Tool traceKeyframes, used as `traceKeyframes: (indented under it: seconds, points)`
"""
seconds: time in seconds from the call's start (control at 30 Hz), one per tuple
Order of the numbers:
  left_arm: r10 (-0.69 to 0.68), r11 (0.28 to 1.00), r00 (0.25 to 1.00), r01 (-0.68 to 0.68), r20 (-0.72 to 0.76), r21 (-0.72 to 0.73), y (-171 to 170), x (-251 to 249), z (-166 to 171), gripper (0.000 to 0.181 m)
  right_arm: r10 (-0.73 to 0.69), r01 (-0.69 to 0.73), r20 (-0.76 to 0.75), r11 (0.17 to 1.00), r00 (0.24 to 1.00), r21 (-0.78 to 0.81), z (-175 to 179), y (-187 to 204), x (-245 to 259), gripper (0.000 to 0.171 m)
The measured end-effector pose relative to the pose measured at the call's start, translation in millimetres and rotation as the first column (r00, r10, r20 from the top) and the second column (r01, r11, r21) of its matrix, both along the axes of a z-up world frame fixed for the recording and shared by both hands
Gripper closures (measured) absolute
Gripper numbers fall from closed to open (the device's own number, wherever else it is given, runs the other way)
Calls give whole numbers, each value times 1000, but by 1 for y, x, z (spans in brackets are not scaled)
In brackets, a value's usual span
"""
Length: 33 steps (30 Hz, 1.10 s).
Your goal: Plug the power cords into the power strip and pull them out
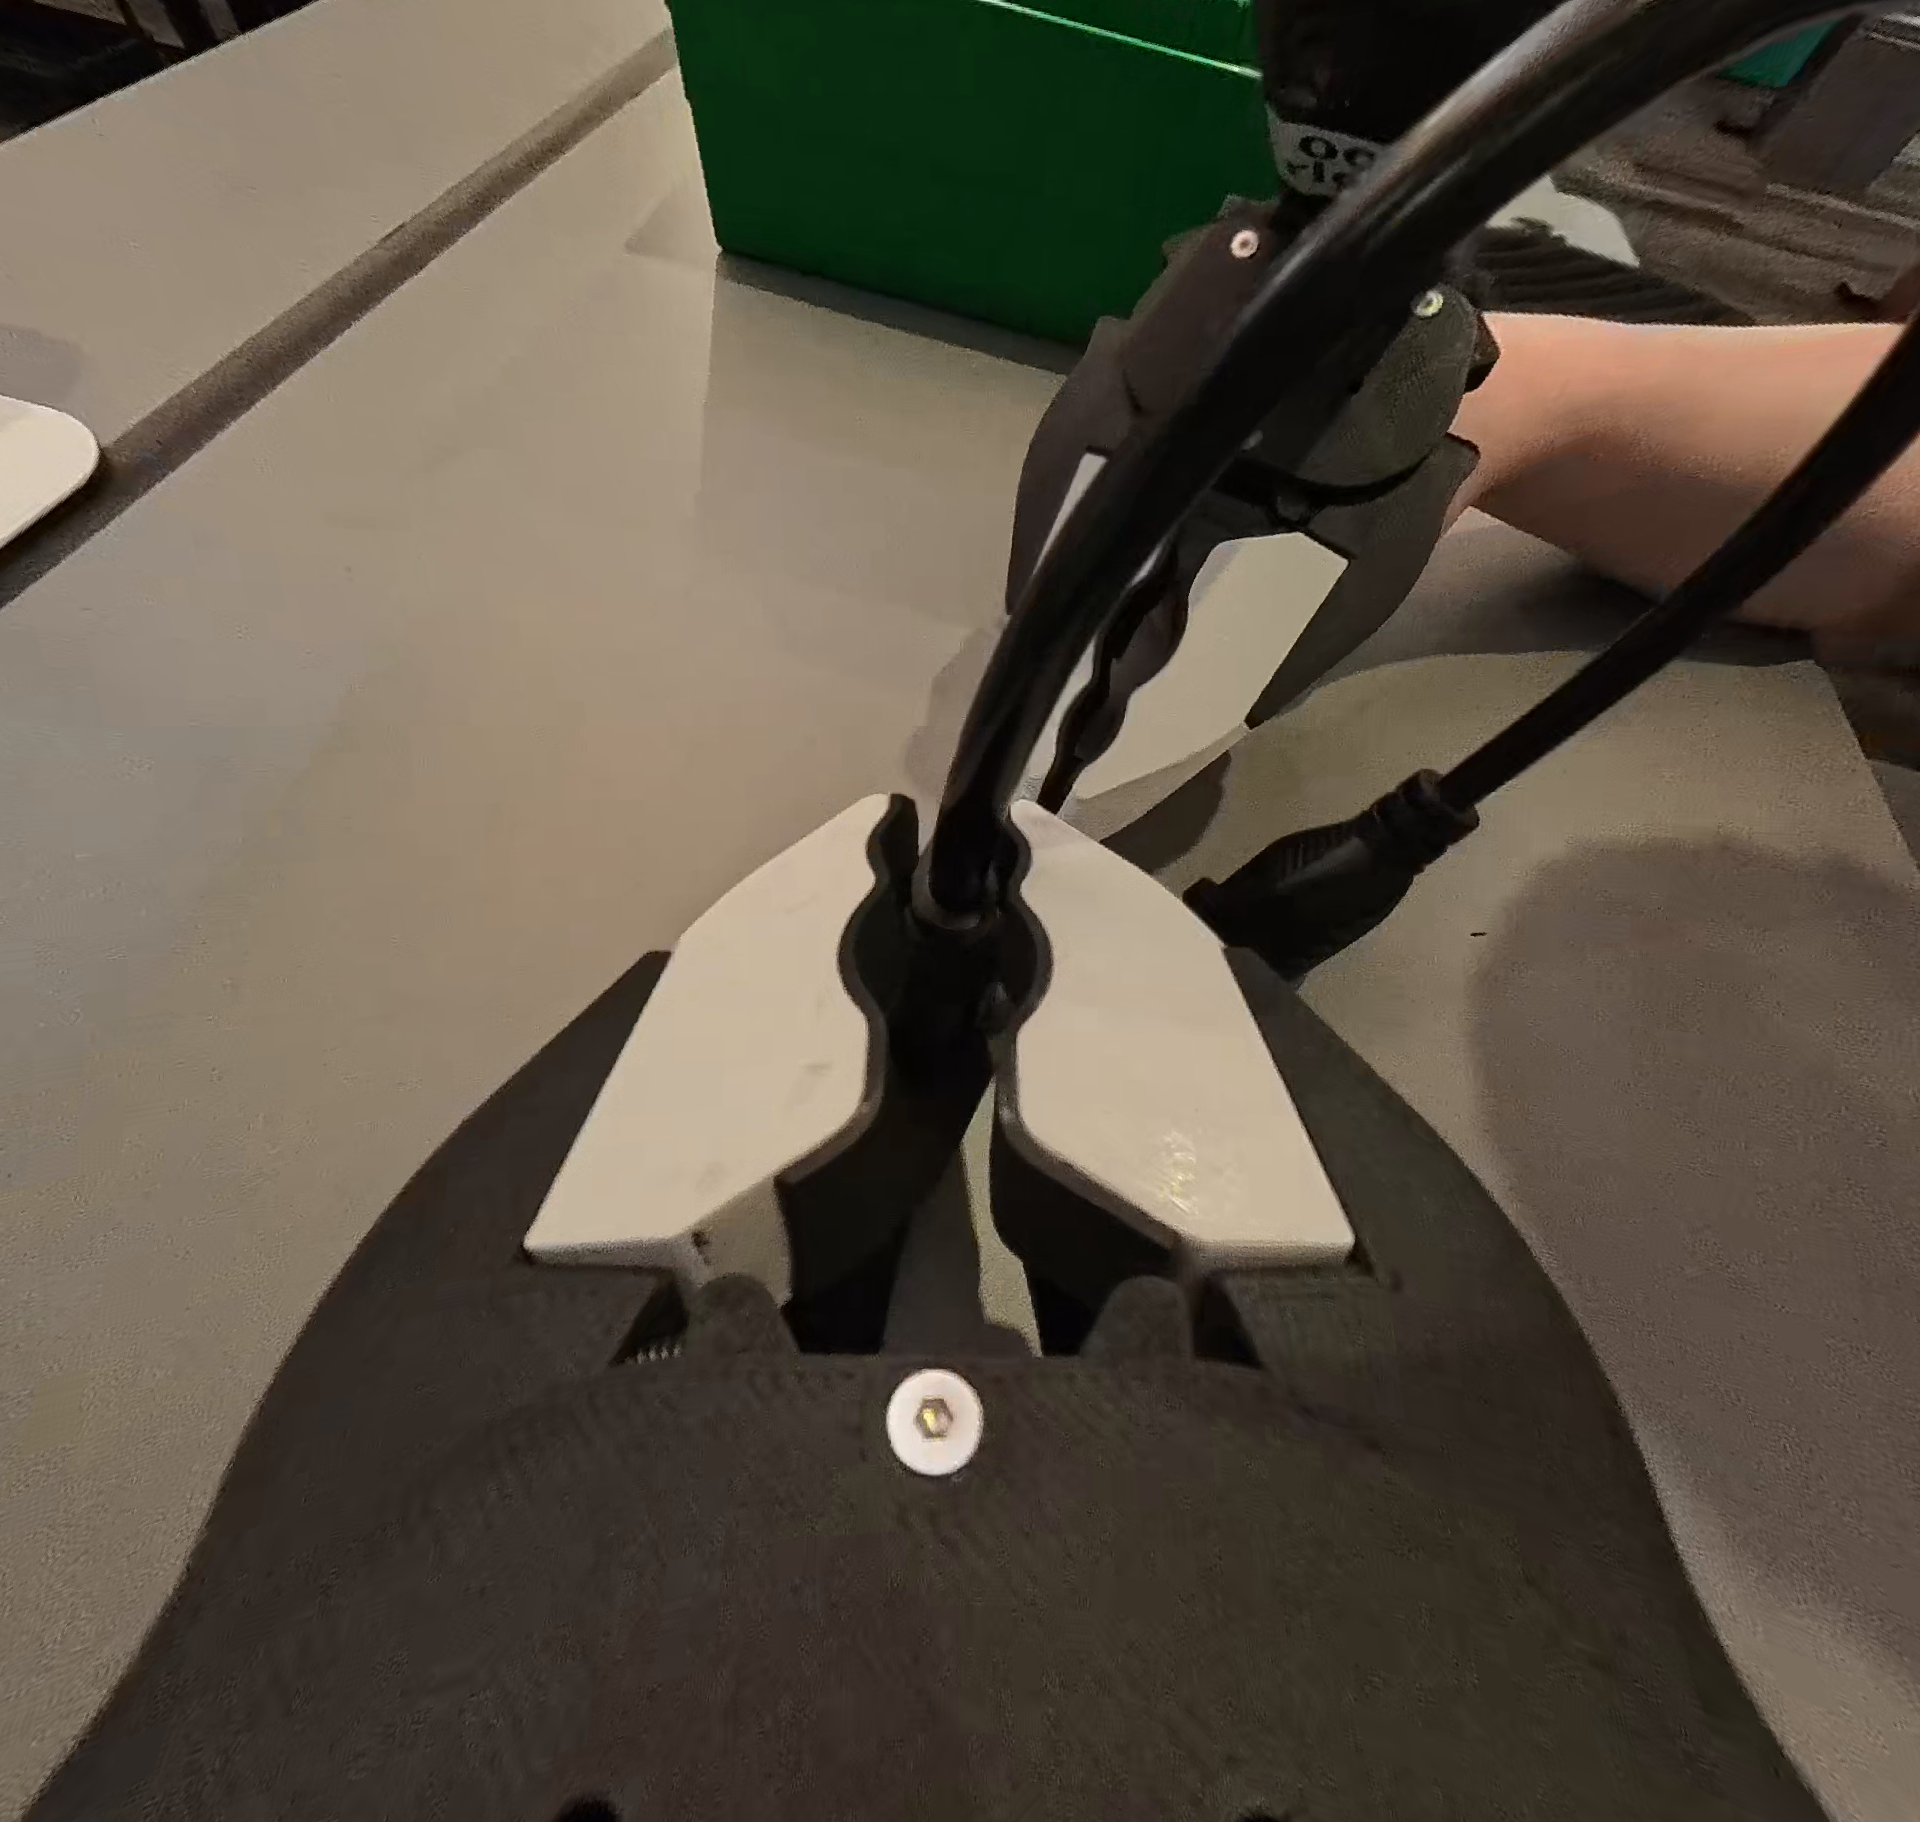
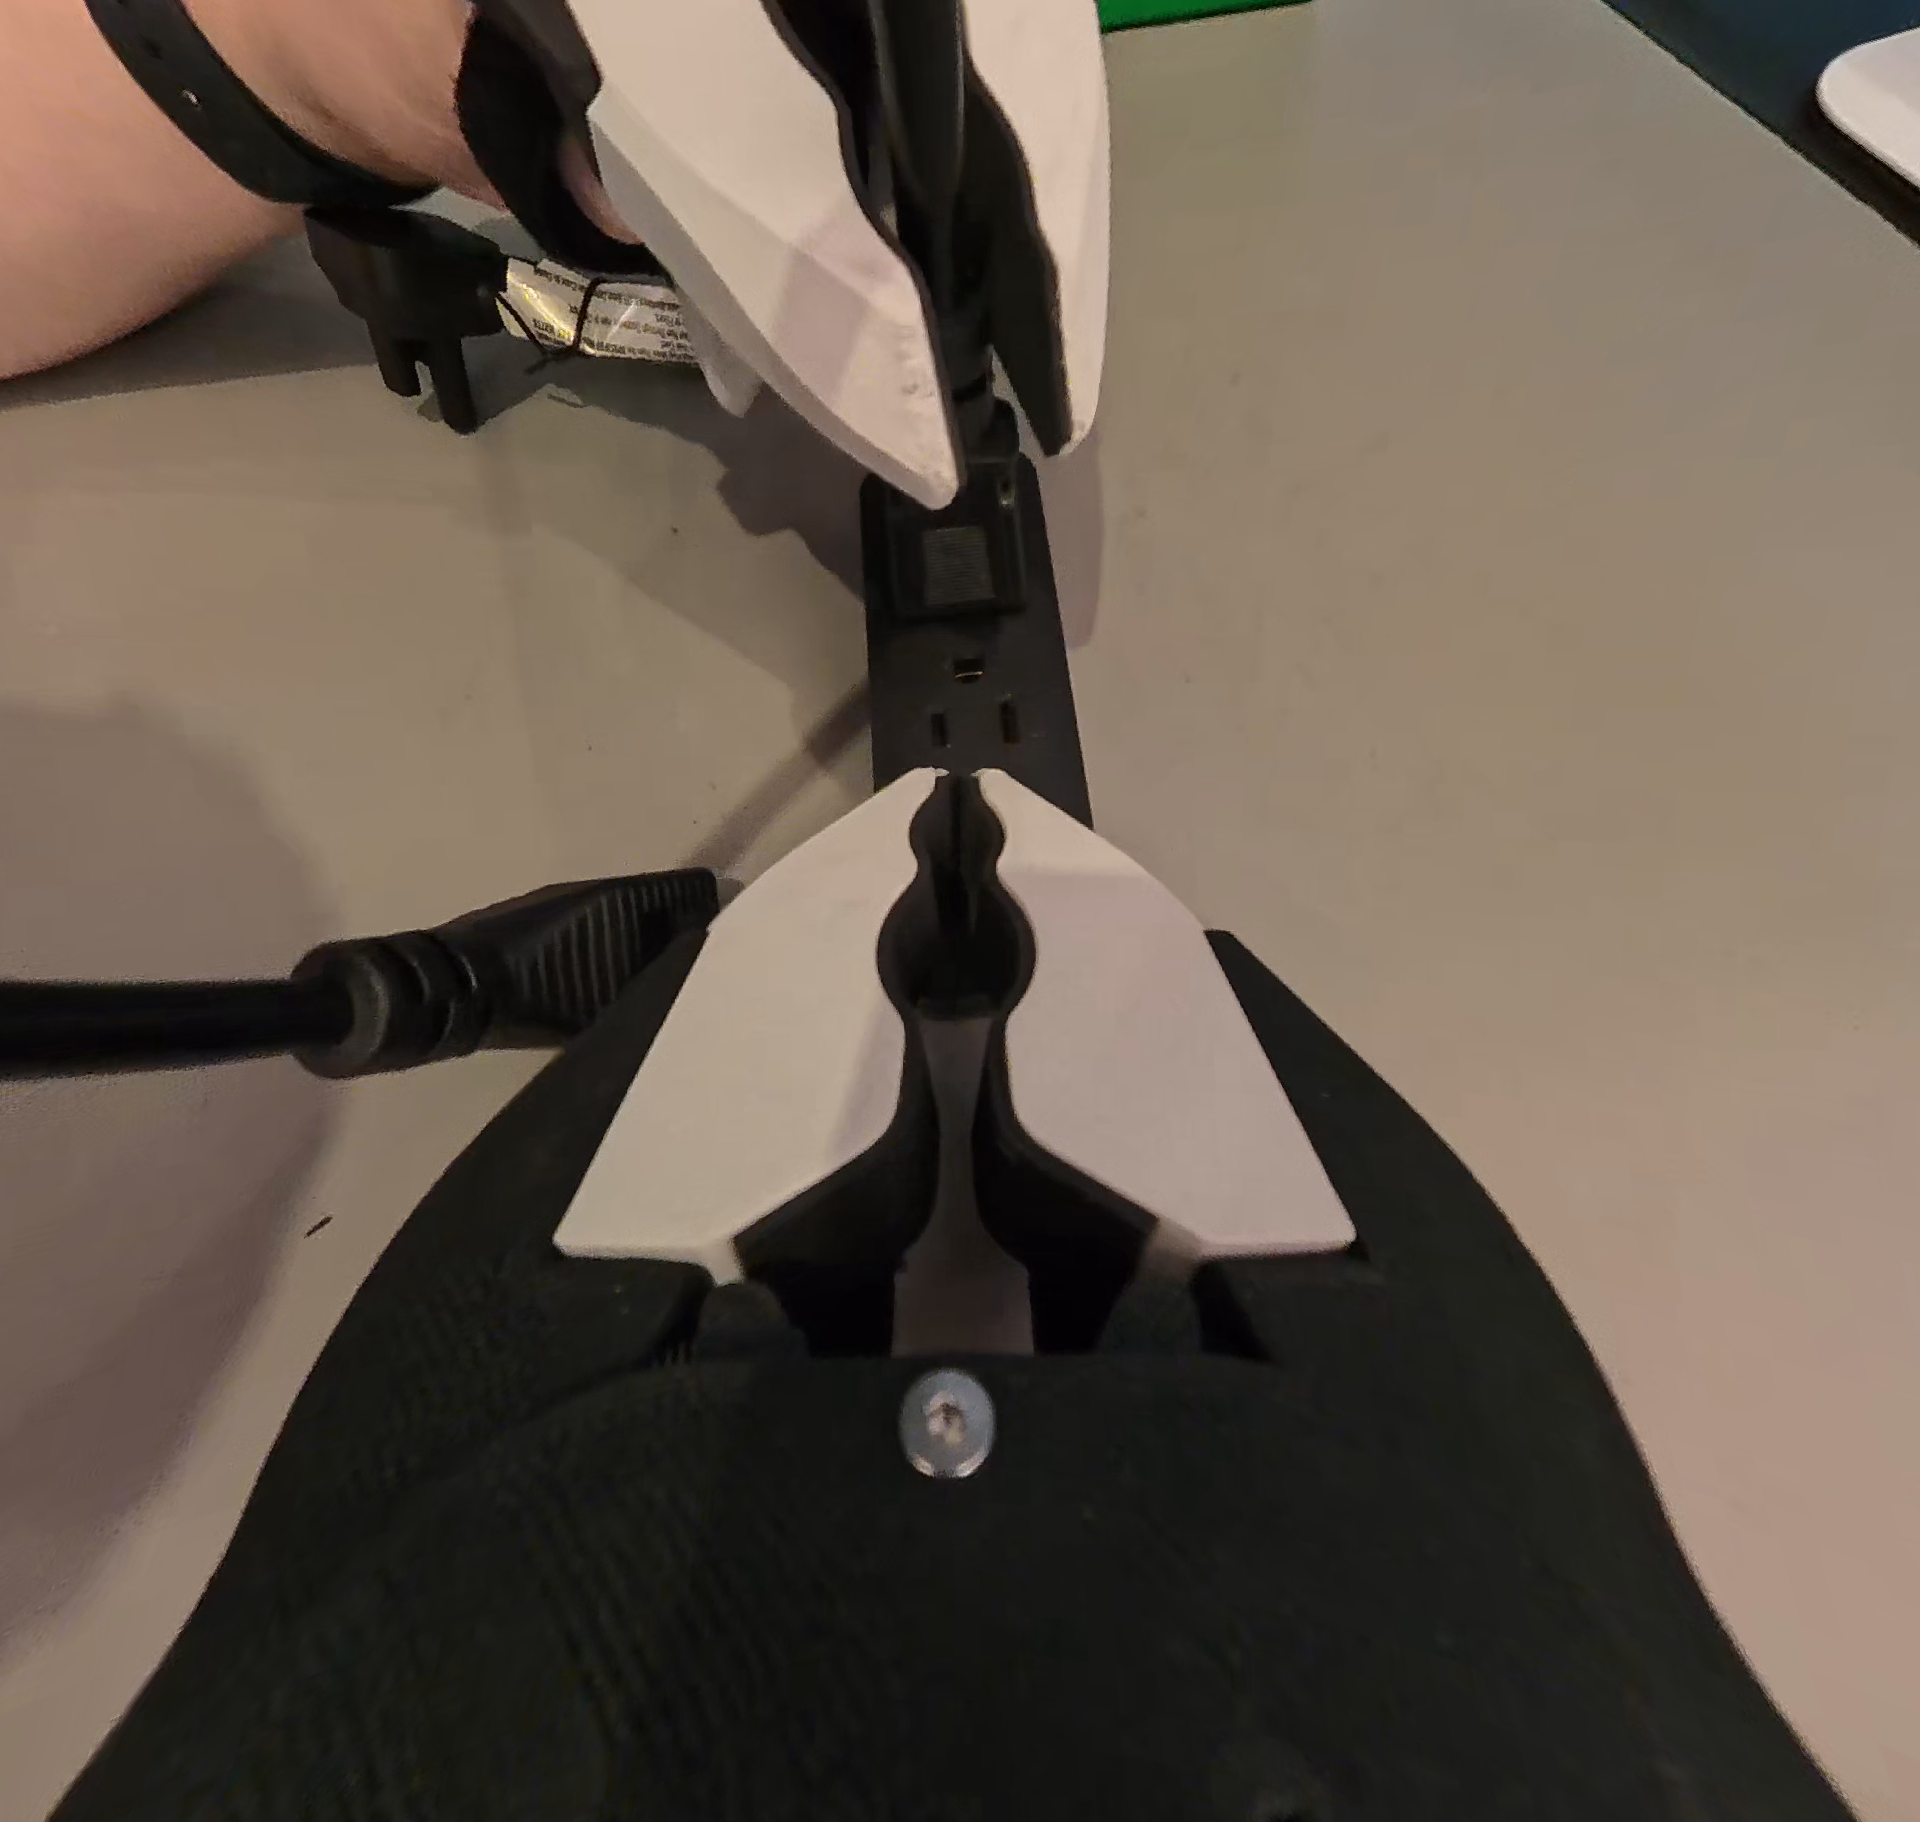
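Note:
A narrow black power strip [image 2: 971, 692] lies on the grey table [image 2: 1455, 629], one empty socket showing. My left gripper [image 1: 951, 816] is shut on a black power cord [image 1: 1299, 297] just behind its plug. In the right wrist view the left gripper [image 2: 997, 463] points down, holding that plug [image 2: 951, 567] at the strip's far socket. My right gripper [image 2: 956, 780] is shut, its tips over the strip's near end; whether they touch it I cannot tell. It also shows in the left wrist view [image 1: 1081, 785].
A second black plug and cord [image 2: 582, 951] lie left of the strip, also seen in the left wrist view [image 1: 1320, 879]. A third plug [image 2: 405, 318] with a tag lies farther back. A green bin [image 1: 966, 141] stands behind. A person's forearm [image 1: 1662, 463] rests on the table. About 6 centimeters separates my left fingertips from my right.

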<state>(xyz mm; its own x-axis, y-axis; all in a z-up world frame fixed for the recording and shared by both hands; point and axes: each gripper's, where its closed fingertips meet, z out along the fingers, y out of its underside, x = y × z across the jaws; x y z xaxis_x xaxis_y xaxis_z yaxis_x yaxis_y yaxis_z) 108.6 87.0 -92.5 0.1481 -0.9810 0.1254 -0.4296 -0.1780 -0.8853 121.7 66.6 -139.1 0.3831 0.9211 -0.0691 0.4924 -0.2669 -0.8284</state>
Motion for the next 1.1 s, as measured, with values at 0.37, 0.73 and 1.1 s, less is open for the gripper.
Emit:
traceKeyframes:
  seconds: [0.37,0.73,1.1]
  points:
    - [29,994,996,-37,80,100,1,10,18,179,-17,17,-10,1000,1000,-10,1,1,0,161]
    - [-31,996,999,32,15,-82,2,-18,21,144,-10,10,-15,1000,1000,-4,2,1,-1,162]
    - [-72,995,997,75,-40,67,-3,-10,-19,159,-12,12,-19,1000,1000,-6,2,1,1,164]
